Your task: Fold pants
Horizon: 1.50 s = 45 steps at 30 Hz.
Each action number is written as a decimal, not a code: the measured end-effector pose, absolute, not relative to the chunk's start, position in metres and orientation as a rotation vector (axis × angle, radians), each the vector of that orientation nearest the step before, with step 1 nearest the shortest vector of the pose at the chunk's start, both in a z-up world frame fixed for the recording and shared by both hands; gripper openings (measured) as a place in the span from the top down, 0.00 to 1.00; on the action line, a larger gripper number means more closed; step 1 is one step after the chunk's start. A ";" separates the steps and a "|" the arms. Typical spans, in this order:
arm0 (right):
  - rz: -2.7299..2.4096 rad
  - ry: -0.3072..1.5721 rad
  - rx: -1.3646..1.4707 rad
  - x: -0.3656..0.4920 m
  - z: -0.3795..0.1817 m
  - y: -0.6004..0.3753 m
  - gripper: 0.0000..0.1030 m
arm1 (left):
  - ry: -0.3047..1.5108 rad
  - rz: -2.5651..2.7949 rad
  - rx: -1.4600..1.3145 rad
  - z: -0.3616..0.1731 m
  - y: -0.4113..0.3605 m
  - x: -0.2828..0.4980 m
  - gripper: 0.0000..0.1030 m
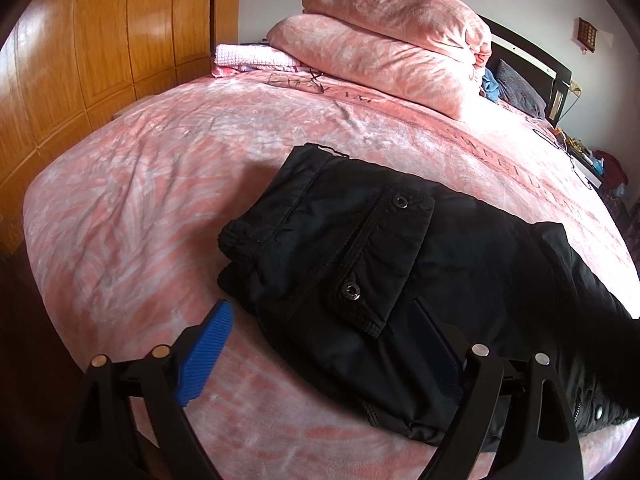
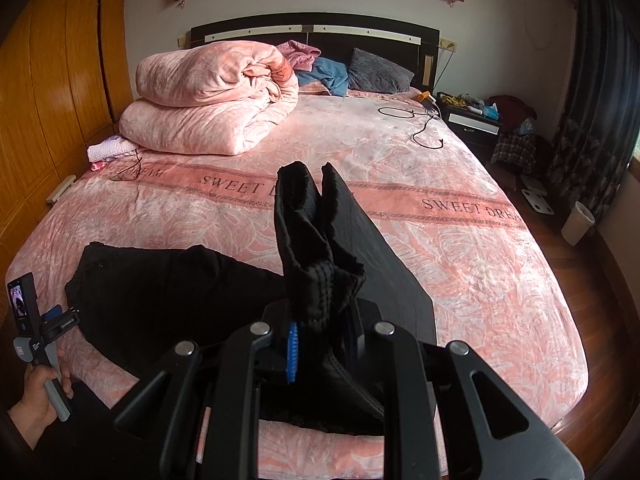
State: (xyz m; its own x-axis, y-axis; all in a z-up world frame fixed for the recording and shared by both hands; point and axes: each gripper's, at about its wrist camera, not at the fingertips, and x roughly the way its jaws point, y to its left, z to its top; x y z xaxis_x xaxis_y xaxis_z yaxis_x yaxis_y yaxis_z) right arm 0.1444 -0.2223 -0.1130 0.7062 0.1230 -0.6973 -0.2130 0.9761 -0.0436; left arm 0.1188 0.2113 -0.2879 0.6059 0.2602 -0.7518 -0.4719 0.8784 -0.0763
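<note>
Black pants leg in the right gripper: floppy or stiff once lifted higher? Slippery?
Likely floppy: the pants crumple and fold above the right gripper, with the rest sagging onto the bed. Probably somewhat slick, given the sheen of the cloth near the left gripper. Looks light.

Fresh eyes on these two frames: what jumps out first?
The black pants dominate: waist end with its snap-buttoned pocket flap lying flat on the pink bedspread, while the right gripper is shut on the leg hems, which stick up in front of its camera. The left gripper is open, low over the waist end. Behind, a folded pink comforter sits near the headboard.
</note>
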 end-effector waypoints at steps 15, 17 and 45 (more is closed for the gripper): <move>0.205 0.772 -0.161 0.144 -0.129 -0.200 0.84 | 0.822 0.429 -0.306 -0.289 0.217 0.117 0.13; 0.206 0.771 -0.169 0.144 -0.131 -0.198 0.84 | 0.824 0.428 -0.306 -0.290 0.217 0.117 0.13; 0.191 0.783 -0.503 0.143 -0.210 -0.105 0.84 | 0.844 0.396 -0.386 -0.298 0.230 0.116 0.13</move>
